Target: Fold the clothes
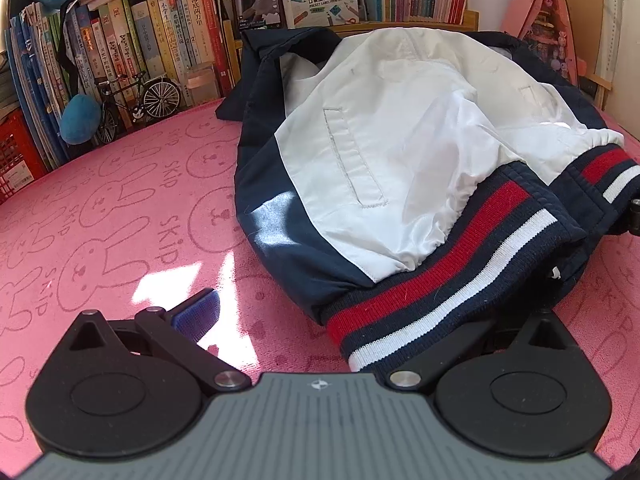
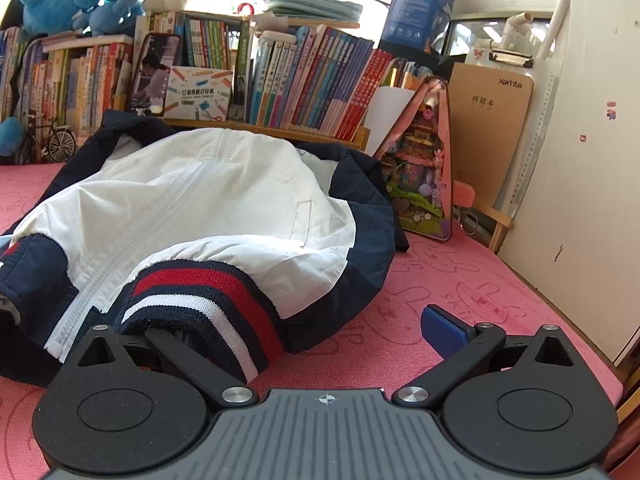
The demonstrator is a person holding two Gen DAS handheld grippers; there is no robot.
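Pink bunny-print mat (image 1: pixel 120 208) covers your table, bookshelf (image 1: pixel 132 52) behind. Your left gripper (image 1: pixel 320 320) spread wide: left pad on bare mat, right finger hidden under striped hem (image 1: pixel 432 276). Jacket (image 1: pixel 400 128), navy and white, lies rumpled mid-mat, zipper up. Your right gripper (image 2: pixel 316 332) also wide: left finger tucked under hem, blue pad (image 2: pixel 440 328) free above mat at right.
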